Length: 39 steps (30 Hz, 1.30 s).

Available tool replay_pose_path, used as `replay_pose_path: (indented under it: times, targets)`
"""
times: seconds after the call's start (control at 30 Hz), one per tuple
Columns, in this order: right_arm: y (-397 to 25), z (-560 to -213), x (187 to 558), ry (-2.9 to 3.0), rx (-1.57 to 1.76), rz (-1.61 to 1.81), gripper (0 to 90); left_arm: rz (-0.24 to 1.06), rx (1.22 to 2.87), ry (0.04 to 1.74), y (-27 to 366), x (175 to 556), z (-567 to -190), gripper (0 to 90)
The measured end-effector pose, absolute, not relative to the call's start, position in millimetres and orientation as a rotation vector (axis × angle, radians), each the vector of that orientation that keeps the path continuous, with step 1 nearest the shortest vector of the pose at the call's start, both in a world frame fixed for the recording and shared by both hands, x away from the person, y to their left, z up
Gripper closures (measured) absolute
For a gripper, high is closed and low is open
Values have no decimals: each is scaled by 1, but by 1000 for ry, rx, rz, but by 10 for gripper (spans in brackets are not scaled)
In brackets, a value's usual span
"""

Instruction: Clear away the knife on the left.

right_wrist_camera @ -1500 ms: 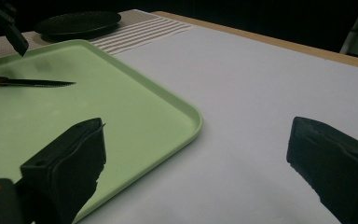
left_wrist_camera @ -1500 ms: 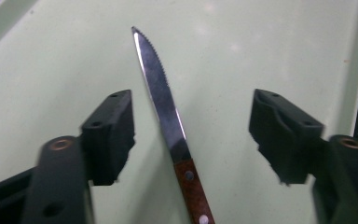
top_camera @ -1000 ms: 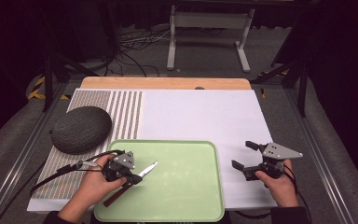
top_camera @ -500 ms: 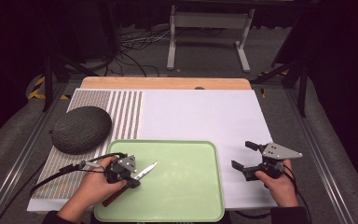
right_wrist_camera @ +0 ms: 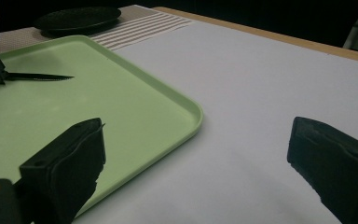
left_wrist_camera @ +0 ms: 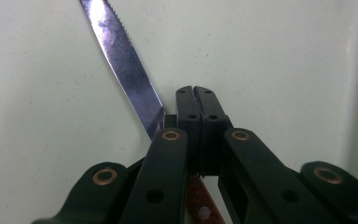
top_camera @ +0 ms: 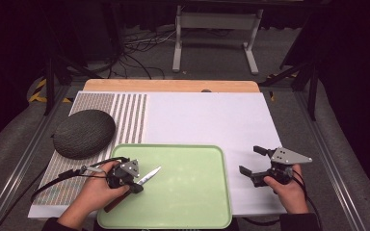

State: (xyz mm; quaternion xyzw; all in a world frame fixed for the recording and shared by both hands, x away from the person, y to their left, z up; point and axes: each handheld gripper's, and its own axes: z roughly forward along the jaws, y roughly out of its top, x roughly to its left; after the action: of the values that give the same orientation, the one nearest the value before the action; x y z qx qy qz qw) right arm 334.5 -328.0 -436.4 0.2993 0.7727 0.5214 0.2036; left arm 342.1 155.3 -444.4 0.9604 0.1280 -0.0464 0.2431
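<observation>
Left gripper view has the left gripper (left_wrist_camera: 196,100) clenched on the knife (left_wrist_camera: 121,65) off-centre over the tray (left_wrist_camera: 284,56), so it may swivel loose; the right gripper (top_camera: 256,161) waits released.

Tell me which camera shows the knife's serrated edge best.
The left gripper view: the knife is close up there, its blade teeth sharp against the tray. The right gripper view shows it small, side-on, teeth faint. The high view shows the whole knife in the left gripper, too small for teeth.

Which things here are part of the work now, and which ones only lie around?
In use: knife, left gripper shut on its handle, green tray beneath.
Lying about: dark round object, striped mat; right gripper open, idle.
</observation>
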Motion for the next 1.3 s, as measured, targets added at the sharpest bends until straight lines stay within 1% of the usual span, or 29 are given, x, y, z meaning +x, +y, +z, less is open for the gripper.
replay_pose_path:
  times: [0.43, 0.7, 1.3]
  targets:
    - [-328, -437, 334, 2162, 840, 1448, 51, -126, 2614, 418, 169, 346, -445, 898]
    - [-328, -437, 334, 2167, 835, 1449, 52, -103, 2627, 426, 173, 347, -444, 898]
    - [-328, -437, 334, 2168, 835, 1447, 52, -118, 2605, 490, 189, 348, -444, 897]
